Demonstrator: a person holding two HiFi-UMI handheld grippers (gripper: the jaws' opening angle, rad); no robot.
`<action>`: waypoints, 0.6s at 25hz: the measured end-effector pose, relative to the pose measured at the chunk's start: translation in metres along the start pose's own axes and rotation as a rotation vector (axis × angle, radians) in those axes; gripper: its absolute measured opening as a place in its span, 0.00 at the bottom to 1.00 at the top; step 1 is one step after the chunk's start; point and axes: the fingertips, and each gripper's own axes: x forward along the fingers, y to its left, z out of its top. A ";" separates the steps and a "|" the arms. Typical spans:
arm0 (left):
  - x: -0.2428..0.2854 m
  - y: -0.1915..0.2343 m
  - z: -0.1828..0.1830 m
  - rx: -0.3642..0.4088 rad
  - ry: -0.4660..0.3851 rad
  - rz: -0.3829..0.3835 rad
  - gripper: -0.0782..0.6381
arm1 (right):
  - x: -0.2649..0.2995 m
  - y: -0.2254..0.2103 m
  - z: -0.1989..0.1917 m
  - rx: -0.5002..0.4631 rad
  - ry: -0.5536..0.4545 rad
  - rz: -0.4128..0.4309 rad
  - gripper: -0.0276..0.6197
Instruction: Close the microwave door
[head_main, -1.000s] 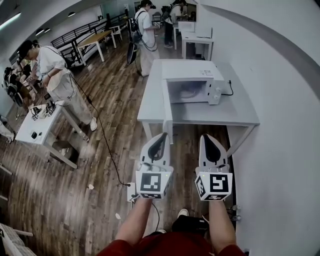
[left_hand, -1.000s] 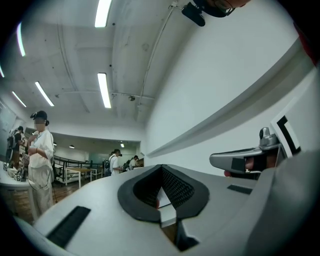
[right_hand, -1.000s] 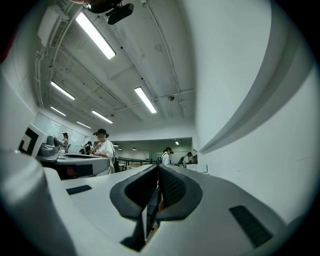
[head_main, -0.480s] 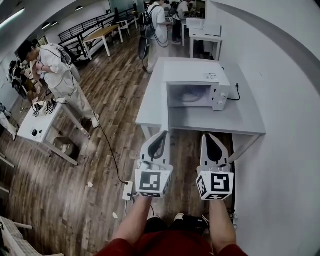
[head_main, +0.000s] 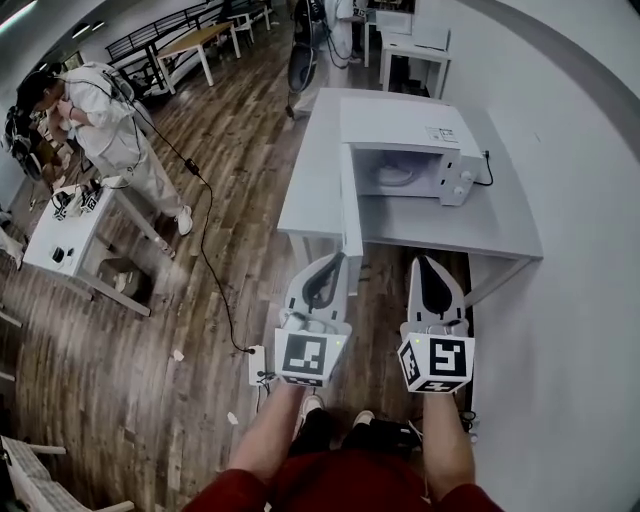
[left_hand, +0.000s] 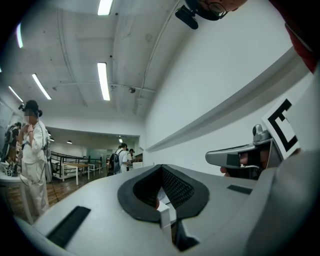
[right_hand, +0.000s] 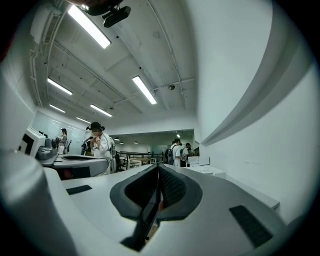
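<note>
Wooden floor lies before the desk (head_main: 500, 225). With left hand-held gripper (head_main: 328, 265) and right hand-held gripper (head_main: 424, 265) pinched empty, we should step close and push the microwave door (head_main: 352, 215).

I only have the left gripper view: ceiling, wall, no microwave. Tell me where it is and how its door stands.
Observer: The head view shows the microwave on a grey table ahead. Its door is swung wide open on the side of the left gripper.
Operator: Report the right gripper.
Observer: The right gripper has its fingers together, with nothing between them.
Operator: Check the oven cavity.
Observer: A white round thing lies inside; nothing juts past the opening.
</note>
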 end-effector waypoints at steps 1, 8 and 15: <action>-0.001 0.003 -0.005 0.000 0.006 -0.014 0.15 | 0.003 0.004 -0.004 -0.002 0.009 -0.001 0.09; 0.002 0.017 -0.052 -0.019 0.064 -0.088 0.15 | 0.015 0.031 -0.034 -0.007 0.053 -0.024 0.09; 0.008 0.015 -0.096 -0.052 0.131 -0.226 0.16 | 0.020 0.045 -0.066 -0.010 0.106 -0.060 0.09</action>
